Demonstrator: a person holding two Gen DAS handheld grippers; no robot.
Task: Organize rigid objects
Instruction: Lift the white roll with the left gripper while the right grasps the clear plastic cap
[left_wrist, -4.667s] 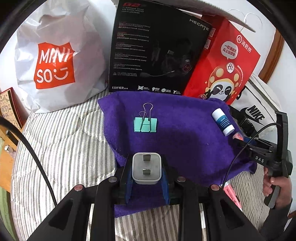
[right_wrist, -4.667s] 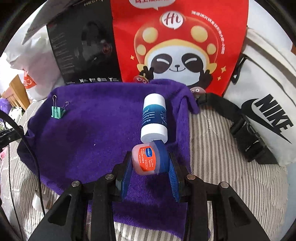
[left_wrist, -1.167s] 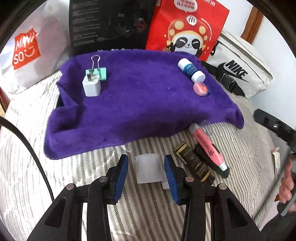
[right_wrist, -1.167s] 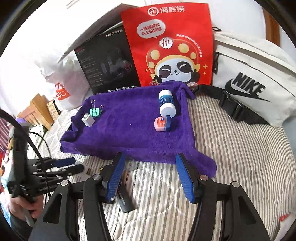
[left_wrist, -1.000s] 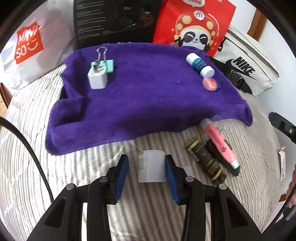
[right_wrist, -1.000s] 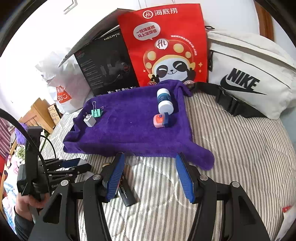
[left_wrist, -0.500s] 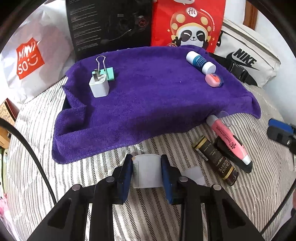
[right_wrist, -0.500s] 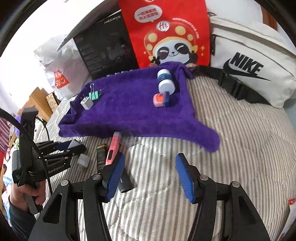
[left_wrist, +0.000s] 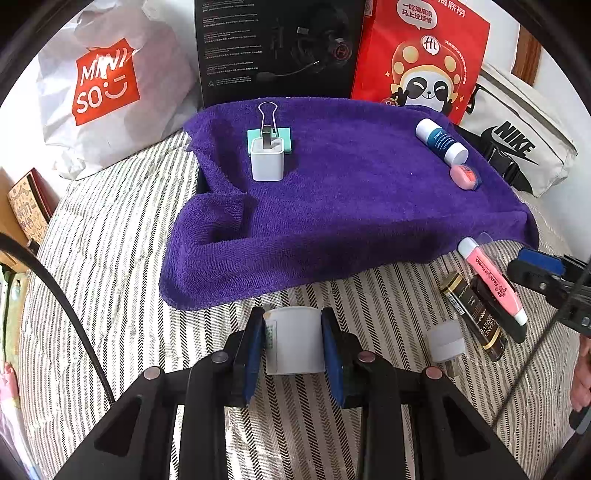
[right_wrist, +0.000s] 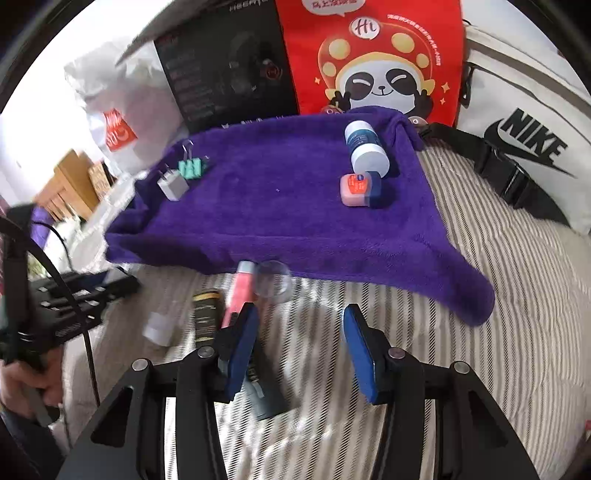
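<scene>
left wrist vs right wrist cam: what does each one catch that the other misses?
Left wrist only: the left gripper shut on a white container; the pink tube in full.
Right wrist only: the right gripper closing with nothing between its fingers; a clear round cap in full; the hand on the left gripper's handle.
Both: the purple towel holding the charger, green clip, blue-and-white bottle and small pink jar.

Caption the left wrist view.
Left tongs clamp a white container on the striped bedding, below the purple towel.
</scene>
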